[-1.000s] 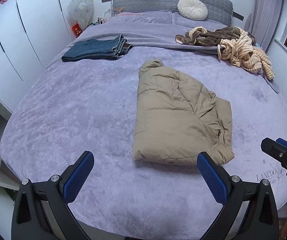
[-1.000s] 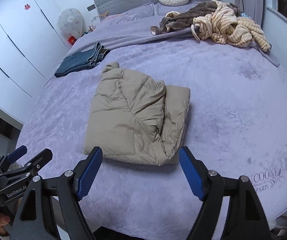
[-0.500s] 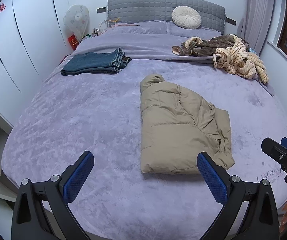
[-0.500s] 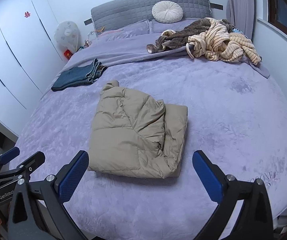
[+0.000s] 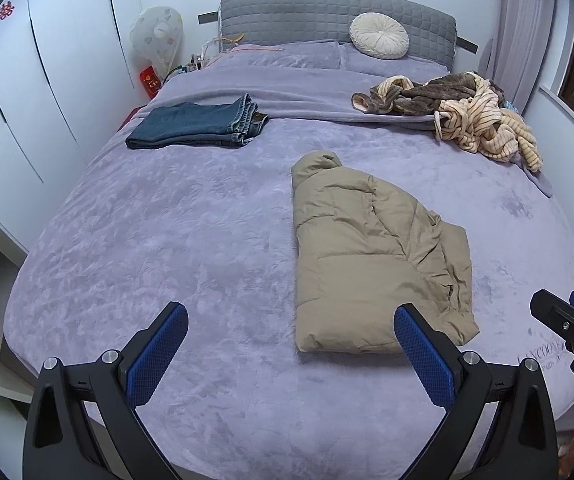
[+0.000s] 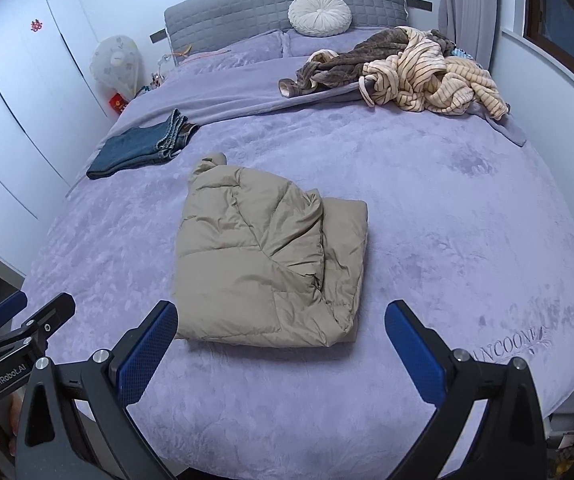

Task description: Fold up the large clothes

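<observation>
From your left wrist view, the tan puffer jacket lies folded into a thick bundle on the purple bedspread, right of centre and near the foot of the bed, with your left gripper spread wide above the cover, nothing between its blue pads, its right pad just overlapping the bundle's near corner in the picture. Expect the jacket to be light but bulky and springy; its smooth shell looks slippery, so a shallow pinch will likely slide off. The folded jeans lie well apart at the far left, and the heap of striped and brown clothes waits at the far right. From your right wrist view, the jacket sits just beyond your right gripper, whose jaws have just been opening and now stand fully wide with nothing between them. If you move the bundle, take it by the thick layered edge at its near side, biting through all layers at once, since loose top folds will probably puff open.
</observation>
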{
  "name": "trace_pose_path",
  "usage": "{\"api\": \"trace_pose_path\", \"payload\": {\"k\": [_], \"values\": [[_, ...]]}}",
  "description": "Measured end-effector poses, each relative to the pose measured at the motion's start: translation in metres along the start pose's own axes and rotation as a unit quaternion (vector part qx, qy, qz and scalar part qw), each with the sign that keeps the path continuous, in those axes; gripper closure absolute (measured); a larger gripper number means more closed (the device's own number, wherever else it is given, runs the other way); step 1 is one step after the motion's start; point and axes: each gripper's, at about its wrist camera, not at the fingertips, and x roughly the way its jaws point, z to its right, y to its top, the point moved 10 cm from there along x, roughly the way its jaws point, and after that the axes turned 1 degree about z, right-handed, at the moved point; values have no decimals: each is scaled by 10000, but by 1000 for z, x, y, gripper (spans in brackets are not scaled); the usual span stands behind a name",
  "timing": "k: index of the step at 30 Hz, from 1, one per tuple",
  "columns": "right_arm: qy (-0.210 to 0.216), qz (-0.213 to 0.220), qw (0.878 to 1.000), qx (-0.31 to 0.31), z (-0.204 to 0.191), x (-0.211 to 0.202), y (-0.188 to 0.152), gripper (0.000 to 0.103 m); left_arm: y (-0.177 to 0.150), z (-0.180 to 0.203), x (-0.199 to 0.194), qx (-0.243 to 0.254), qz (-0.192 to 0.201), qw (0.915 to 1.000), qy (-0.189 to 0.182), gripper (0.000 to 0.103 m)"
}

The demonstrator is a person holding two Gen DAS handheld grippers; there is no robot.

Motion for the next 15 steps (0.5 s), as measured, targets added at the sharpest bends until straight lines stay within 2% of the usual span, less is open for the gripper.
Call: {"api": "trace_pose_path", "payload": {"k": [15], "values": [[-25,0,10000,-27,0,-1,3,0,-1,-4,3,-29,-23,10000,34,0]]}}
